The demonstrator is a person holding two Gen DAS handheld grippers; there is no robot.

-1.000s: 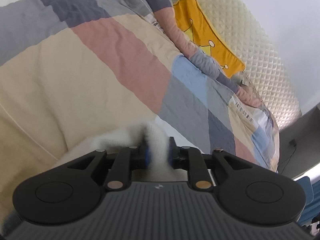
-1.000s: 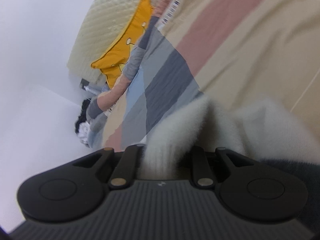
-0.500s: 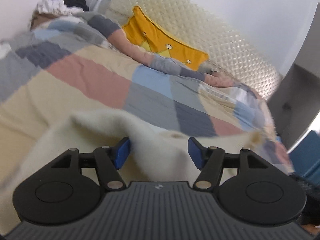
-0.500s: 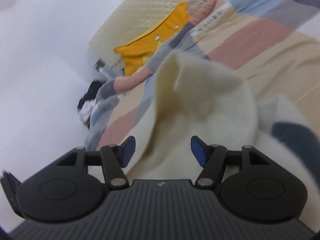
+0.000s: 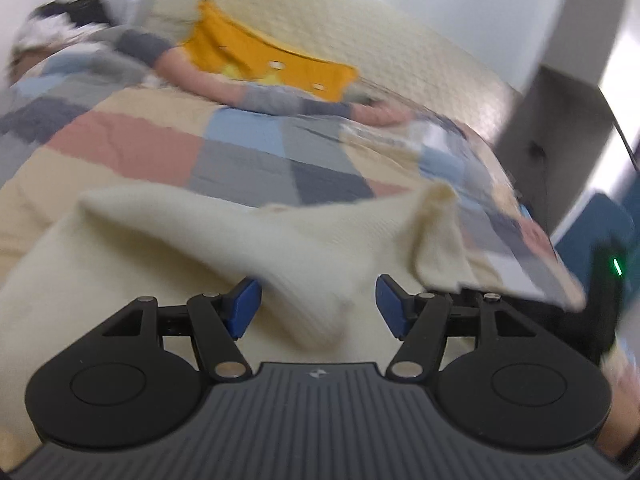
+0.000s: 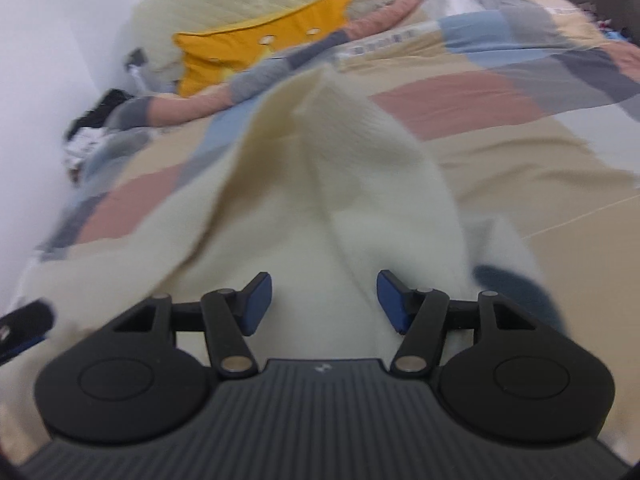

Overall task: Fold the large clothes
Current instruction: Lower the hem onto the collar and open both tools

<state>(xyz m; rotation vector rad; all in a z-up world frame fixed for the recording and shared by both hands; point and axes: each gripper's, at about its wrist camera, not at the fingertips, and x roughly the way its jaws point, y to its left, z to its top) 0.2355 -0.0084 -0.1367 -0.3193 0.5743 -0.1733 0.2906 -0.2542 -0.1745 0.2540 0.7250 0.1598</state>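
Left wrist view shows your cream knit garment [image 5: 248,248] lying rumpled on the patchwork quilt [image 5: 132,148], a raised fold running toward the far corner [image 5: 436,200]. Your left gripper [image 5: 318,306] sits just over it with jaws spread wide, blue pads [image 5: 244,306] either side of a ridge but gripping nothing. In the right wrist view, your right gripper [image 6: 320,300] is likewise parted above a tall peak of the same garment [image 6: 340,152], holding nothing. With both open, the cloth probably rests where a fold laid it. Beyond lie an orange pillow [image 5: 272,60] and the quilted headboard [image 5: 400,40].
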